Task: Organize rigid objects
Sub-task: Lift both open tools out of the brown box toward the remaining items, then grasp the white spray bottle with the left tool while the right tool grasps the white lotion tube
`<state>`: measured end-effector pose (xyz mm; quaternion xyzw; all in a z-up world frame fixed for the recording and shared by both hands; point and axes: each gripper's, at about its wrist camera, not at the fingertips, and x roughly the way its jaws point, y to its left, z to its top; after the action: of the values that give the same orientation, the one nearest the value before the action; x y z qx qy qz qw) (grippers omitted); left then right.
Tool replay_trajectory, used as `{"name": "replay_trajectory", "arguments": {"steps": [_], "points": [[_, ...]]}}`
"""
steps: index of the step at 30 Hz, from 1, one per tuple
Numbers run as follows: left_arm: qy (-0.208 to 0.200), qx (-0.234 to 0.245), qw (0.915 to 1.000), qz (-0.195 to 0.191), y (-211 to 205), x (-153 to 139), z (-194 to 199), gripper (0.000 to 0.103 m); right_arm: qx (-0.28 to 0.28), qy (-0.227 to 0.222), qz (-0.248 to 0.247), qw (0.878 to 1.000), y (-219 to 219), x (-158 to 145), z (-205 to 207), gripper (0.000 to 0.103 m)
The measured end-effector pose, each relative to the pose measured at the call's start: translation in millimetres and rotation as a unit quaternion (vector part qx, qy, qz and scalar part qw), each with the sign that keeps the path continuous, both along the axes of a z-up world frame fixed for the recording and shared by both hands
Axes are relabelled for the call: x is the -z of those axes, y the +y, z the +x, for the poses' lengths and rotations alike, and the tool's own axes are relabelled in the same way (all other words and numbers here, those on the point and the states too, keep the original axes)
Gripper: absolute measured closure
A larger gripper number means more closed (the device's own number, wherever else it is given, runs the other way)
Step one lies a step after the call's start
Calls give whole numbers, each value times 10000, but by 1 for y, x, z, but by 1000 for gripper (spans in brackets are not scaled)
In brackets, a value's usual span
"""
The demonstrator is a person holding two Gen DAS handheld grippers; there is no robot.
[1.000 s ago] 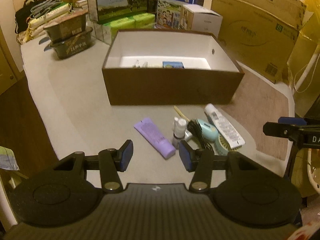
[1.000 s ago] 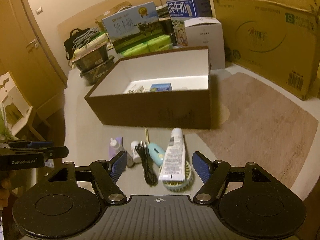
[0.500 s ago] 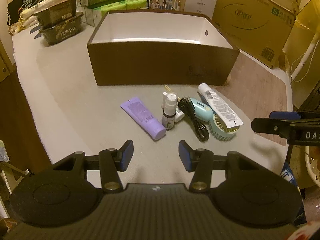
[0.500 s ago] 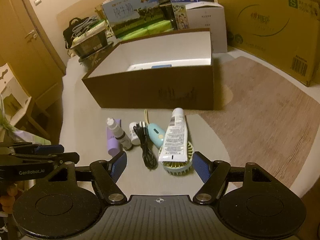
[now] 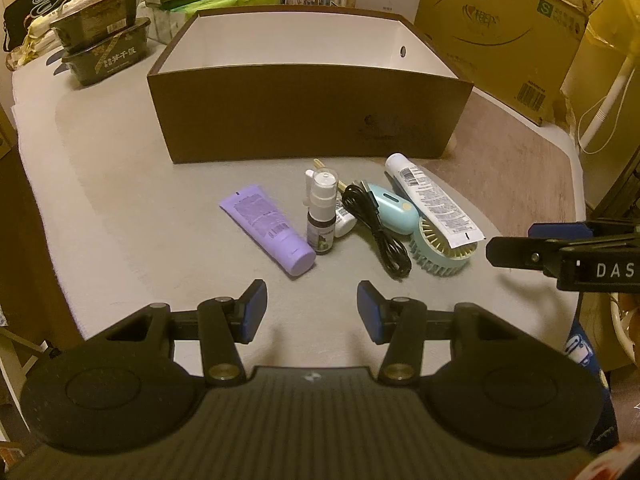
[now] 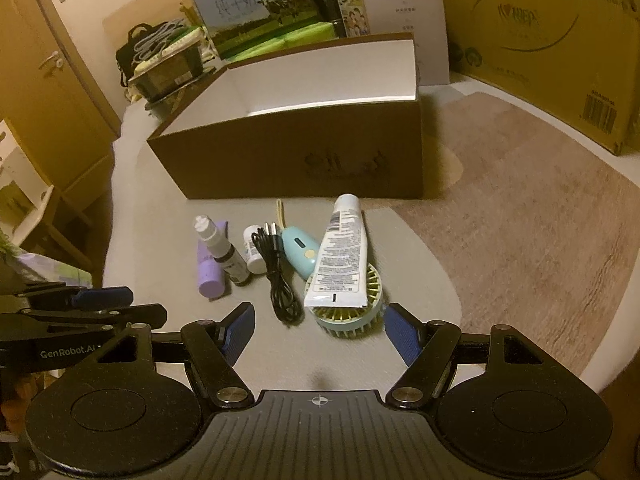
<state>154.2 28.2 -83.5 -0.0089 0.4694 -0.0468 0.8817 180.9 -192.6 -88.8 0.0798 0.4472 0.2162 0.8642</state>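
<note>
Both grippers hang over the grey table with the clutter laid out just ahead of them, in front of the brown box. The left gripper has its blue pads spread with nothing between them, aimed toward the purple tube and the spray bottle standing upright just beside it. The left view shows the purple tube's full length; from the right view the spray bottle hides part of the tube. The right gripper also stands spread and empty, its pads either side of the mint hand fan, not touching it. The white tube lies across the fan's ribbed head, and the black cable runs alongside. The right view picks out a small white bottle clearly, while in the left view it is mostly tucked behind the spray bottle. The right view looks a little into the box, showing a white inner floor; the left view shows only its inner walls. Each view catches the other gripper at its edge.
</note>
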Motion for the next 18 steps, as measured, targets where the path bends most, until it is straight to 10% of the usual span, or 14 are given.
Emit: {"name": "replay_trajectory", "arguments": {"steps": [18], "points": [[-358,213,9991,47,-15,23,35,66,133,-80,-121,9998,6,19,38,31]]}}
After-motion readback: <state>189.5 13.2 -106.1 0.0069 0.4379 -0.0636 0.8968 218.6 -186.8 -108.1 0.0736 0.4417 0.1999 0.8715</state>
